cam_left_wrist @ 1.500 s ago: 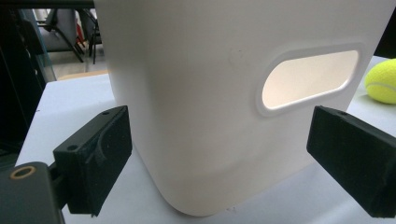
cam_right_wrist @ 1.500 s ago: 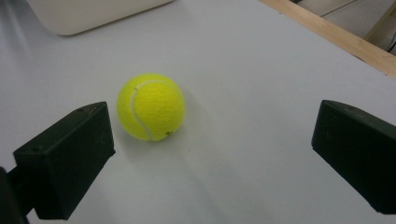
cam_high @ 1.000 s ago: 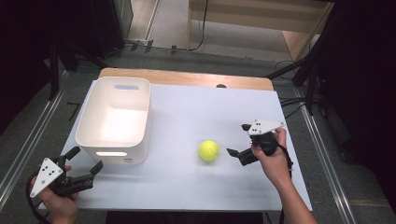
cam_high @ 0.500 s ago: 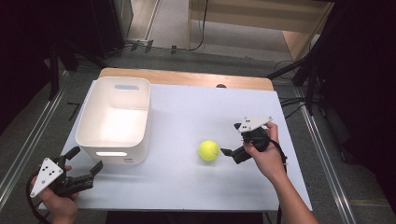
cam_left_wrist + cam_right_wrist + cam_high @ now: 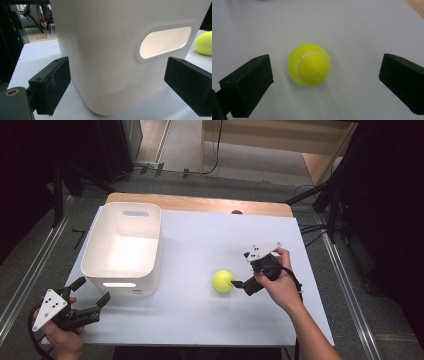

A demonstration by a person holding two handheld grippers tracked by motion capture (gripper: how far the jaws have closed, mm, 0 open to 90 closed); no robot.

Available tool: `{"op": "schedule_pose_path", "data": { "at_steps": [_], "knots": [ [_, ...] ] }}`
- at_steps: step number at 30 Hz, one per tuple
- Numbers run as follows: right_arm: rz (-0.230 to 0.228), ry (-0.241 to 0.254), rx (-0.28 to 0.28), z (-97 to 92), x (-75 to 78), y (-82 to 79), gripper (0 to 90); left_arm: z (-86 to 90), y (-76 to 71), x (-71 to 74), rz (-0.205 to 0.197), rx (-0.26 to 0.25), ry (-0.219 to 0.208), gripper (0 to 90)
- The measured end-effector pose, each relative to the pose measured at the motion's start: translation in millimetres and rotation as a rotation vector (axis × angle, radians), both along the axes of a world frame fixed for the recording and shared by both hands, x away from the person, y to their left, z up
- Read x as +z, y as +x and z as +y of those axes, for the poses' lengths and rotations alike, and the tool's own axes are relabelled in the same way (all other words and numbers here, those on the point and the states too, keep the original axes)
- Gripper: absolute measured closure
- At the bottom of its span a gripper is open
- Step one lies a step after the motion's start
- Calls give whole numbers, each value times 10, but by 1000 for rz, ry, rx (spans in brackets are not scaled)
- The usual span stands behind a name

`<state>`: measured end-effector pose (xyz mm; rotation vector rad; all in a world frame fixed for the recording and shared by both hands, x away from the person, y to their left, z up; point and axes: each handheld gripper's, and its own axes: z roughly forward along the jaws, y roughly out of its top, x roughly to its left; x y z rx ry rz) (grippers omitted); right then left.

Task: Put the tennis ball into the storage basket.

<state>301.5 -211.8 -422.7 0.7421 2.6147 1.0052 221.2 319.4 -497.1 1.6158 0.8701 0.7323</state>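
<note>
The right gripper [image 5: 239, 281] has moved in toward the ball [image 5: 223, 281] over the last second, from well to its right to just beside it. That reads as the final approach before a grasp. In the right gripper view its fingers [image 5: 247, 85] stand wide open on either side of the ball [image 5: 309, 64], not touching it and holding nothing.

The ball is fuzzy yellow-green with a curved white seam, a tennis ball by its look. It rests on the white desk [image 5: 200, 240], right of the white bin [image 5: 122, 247] and apart from it.

The left gripper [image 5: 92, 307] has stayed at the desk's near left corner, fingers [image 5: 50, 85] open and empty, facing the bin's handle slot [image 5: 165, 43].
</note>
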Motion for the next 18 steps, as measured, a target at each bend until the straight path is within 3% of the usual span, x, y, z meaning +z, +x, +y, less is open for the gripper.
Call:
{"op": "schedule_pose_path", "data": {
  "at_steps": [18],
  "knots": [
    [36, -54, 37, 171, -39, 71, 0, 0, -1, 0, -1, -2, 0, 73]
  ]
}}
